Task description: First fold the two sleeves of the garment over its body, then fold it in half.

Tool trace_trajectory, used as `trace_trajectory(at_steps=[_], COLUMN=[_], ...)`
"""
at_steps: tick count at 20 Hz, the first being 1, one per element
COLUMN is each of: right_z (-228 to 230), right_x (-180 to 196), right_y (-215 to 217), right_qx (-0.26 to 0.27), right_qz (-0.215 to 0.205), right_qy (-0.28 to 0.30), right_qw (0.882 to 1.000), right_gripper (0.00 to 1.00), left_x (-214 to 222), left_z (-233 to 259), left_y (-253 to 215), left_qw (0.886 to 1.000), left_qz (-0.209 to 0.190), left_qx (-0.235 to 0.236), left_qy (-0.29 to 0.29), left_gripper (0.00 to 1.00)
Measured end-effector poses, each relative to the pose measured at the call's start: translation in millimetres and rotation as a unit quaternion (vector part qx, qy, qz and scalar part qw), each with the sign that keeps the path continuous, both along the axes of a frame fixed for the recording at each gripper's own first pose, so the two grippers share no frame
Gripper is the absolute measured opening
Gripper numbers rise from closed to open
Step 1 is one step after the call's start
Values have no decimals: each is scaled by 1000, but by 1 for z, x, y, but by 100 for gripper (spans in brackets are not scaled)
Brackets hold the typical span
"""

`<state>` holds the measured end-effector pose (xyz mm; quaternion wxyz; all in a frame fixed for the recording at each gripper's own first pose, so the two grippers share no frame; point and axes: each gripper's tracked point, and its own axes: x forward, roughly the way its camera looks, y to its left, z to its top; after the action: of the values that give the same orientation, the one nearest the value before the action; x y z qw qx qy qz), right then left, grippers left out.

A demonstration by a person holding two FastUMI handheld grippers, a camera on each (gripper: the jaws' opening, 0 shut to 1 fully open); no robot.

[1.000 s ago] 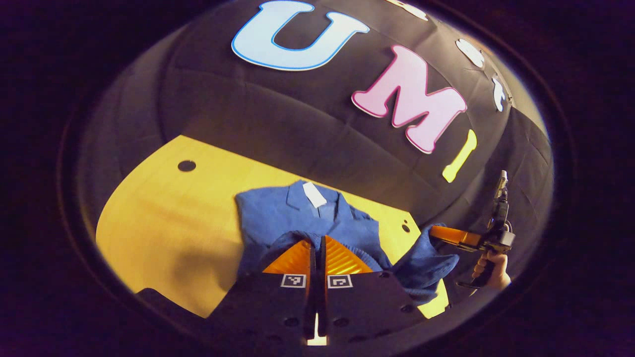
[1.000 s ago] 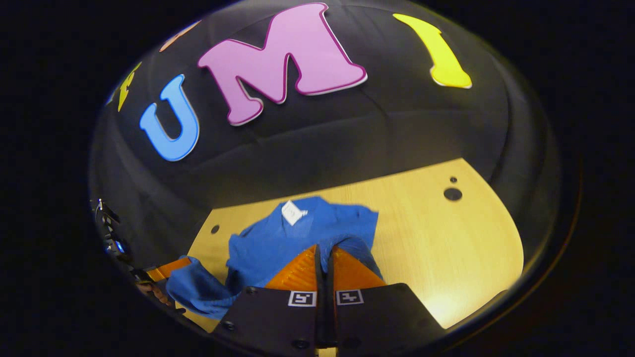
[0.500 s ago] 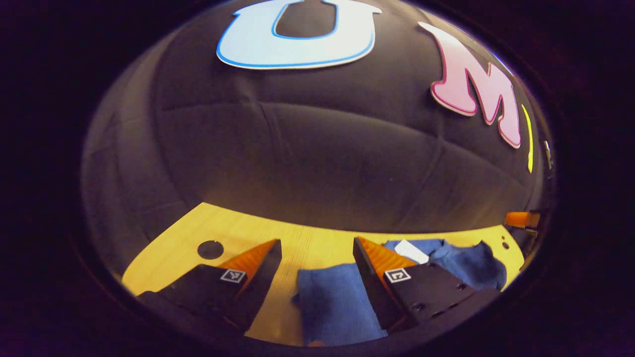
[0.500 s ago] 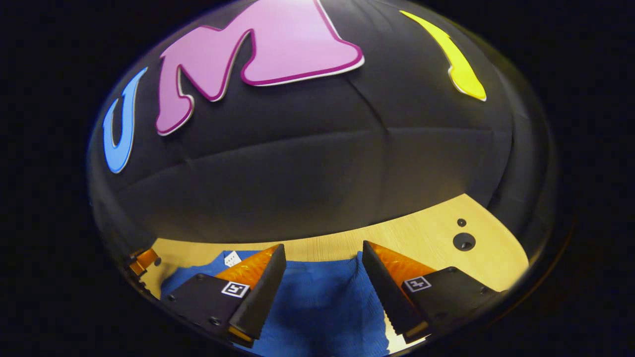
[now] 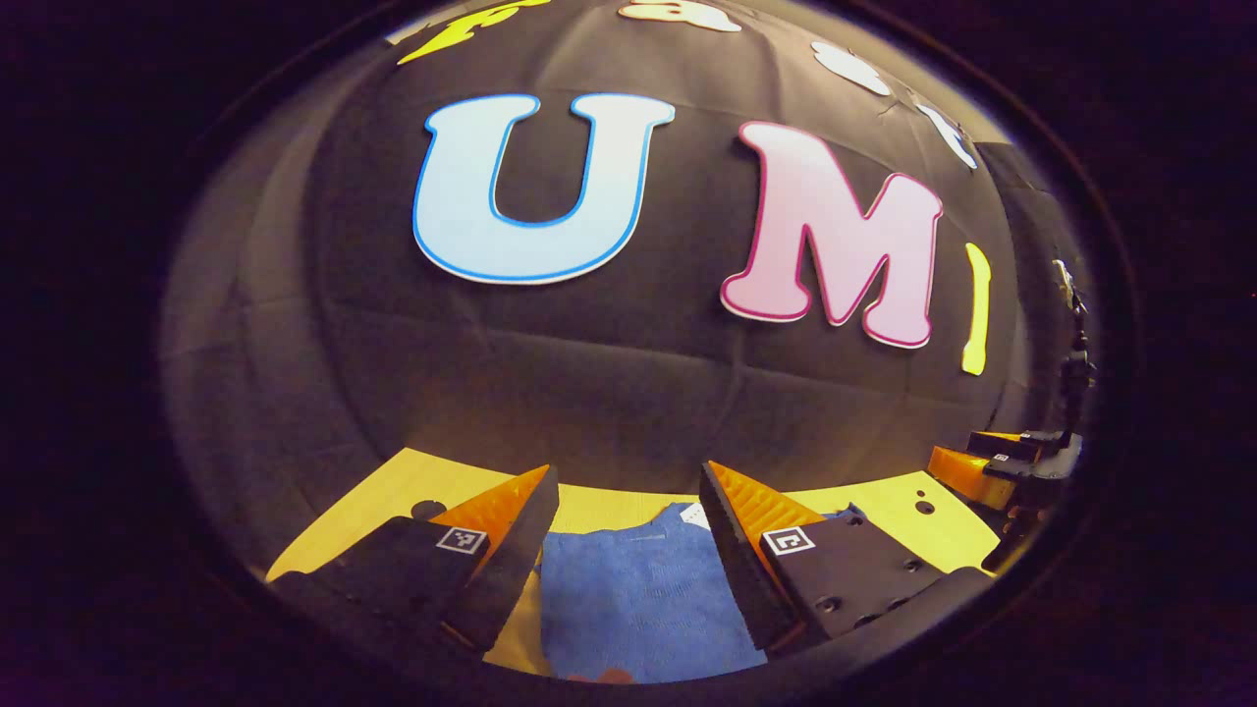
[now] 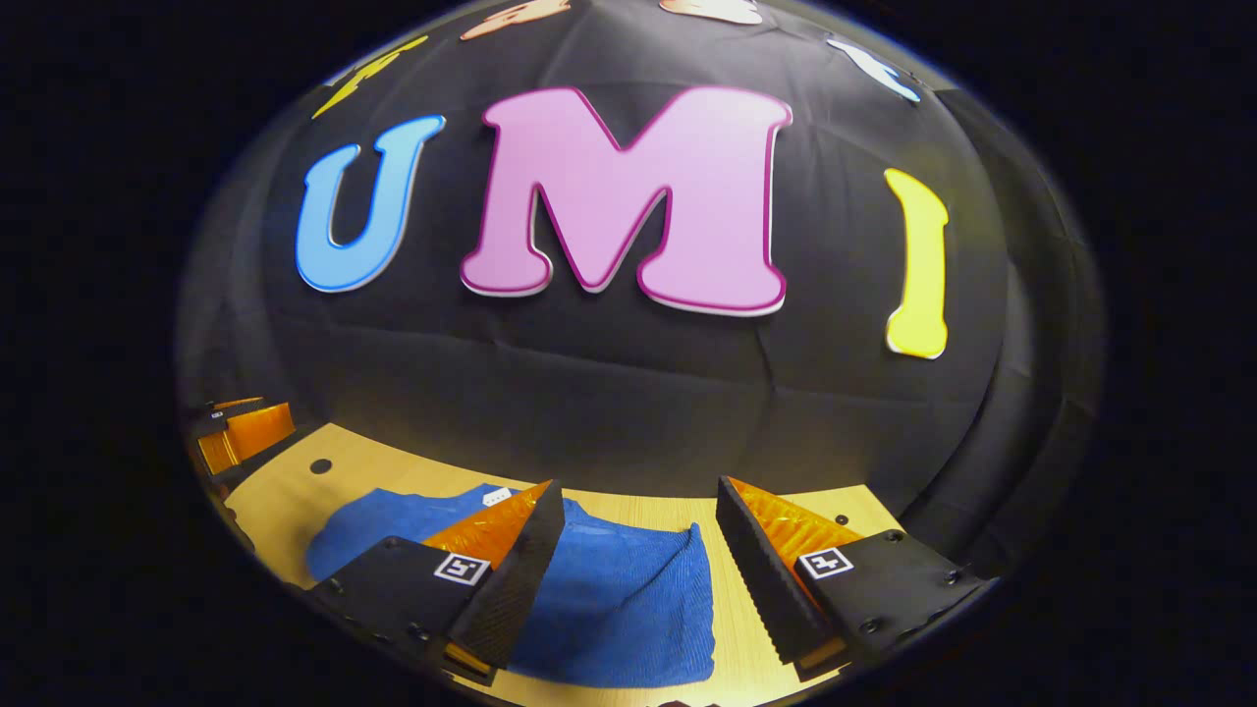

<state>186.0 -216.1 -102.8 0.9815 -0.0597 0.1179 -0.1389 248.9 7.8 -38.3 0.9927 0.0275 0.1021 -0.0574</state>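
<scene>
Black cloth backs a pale wooden surface (image 6: 776, 511) on which the blue garment (image 6: 628, 599) lies flat.

Left tool (image 5: 628, 530): fingers spread wide, holding nothing. The garment (image 5: 638, 599) sits directly ahead of it and below, framed between its fingers, with a small white tag (image 5: 695, 516) at the far edge.

Right tool (image 6: 638, 545): likewise spread wide and empty. The garment lies ahead and to its left, its right edge falling inside the gap between the fingers; the white tag (image 6: 497, 497) shows at the far edge toward the left.

The cloth appears already doubled over, with a neat edge on the right and a rounded bulk on the left. Sleeves cannot be made out separately. Judged stage: folding done or nearly so.

Orientation: the tag end points away from both tools, toward the cloth wall. In the right gripper view the long axis seems to run left to right, though the lens distorts this. Neither tool is clearly nearer.
</scene>
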Motion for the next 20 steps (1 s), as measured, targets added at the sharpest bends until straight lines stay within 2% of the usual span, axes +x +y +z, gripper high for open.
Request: trace_trajectory(at_steps=[3,5,9,11,14,17,20], right_z=[79,110,153,168,169,153,141], right_x=[-48,-87,-171,-208,-250,-279,-300], right_y=[37,64,111,133,157,185,189], right_qx=[-45,-39,-9,-12,-10,22,-18], right_qz=[5,11,14,18,28,52,55], right_qy=[-66,-80,-110,-129,-136,-129,-136], right_qw=[997,996,994,991,990,990,989], right_gripper=[97,97,99,98,98,98,98], left_x=[-68,-123,-218,-257,-299,-332,-354], left_z=[42,59,82,90,100,105,95], left_y=[-13,-13,4,2,4,-7,-11], left_qw=[999,998,997,995,989,980,978], left_qz=[-19,-23,13,9,5,-24,-38], left_qx=[-6,-21,-22,-20,-25,-38,-30], left_qy=[-40,-54,-78,-96,-145,-195,-201], left_gripper=[84,82,82,82,83,80,80])
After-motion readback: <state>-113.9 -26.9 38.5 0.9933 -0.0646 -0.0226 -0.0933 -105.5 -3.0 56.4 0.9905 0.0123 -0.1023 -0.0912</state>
